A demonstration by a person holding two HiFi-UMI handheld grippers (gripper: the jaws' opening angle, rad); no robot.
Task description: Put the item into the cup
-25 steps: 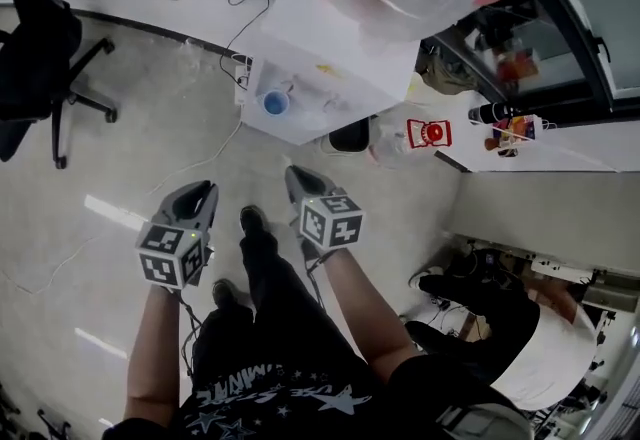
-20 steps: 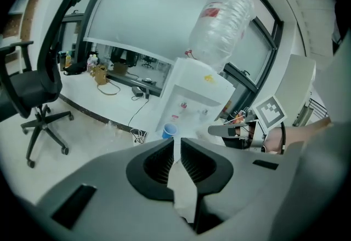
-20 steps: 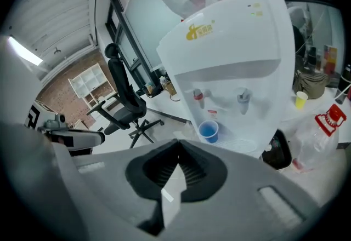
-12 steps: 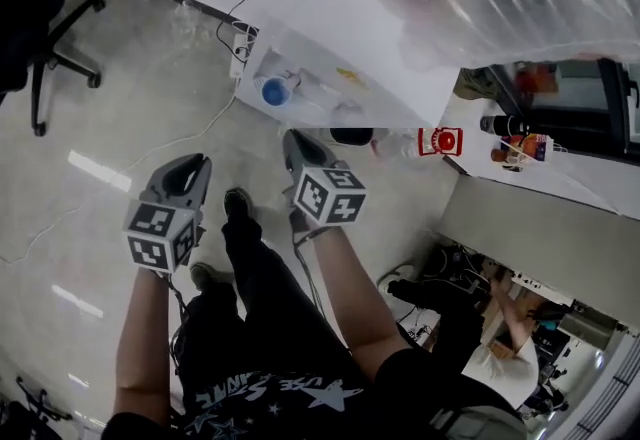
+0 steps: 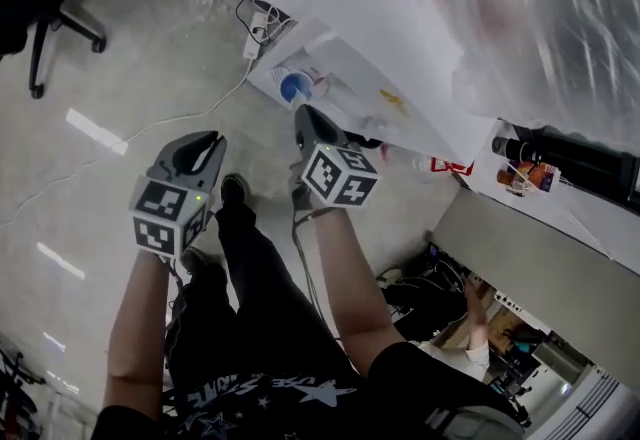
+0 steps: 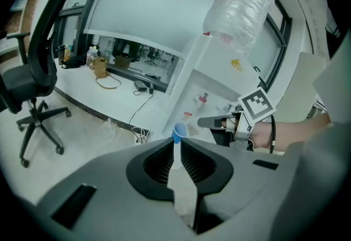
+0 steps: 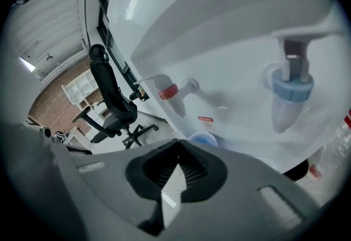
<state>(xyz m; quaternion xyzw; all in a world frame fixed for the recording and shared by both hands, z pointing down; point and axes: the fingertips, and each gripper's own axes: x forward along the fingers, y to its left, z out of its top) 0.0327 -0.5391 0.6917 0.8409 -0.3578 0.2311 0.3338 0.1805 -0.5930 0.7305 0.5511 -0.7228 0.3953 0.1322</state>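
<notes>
You hold both grippers out in front of you at about waist height, bare forearms reaching forward side by side and well apart. Your left gripper (image 5: 205,143) sits lower and nearer your body, its marker cube (image 5: 168,216) facing up, and its fingers (image 6: 159,160) stand a thin slit apart with nothing between them. Your right gripper (image 5: 305,116) is pushed further forward, its own marker cube (image 5: 340,175) tilted up. Its fingers (image 7: 192,170) seem to meet at the tips, though the angle is steep, and they are empty.
</notes>
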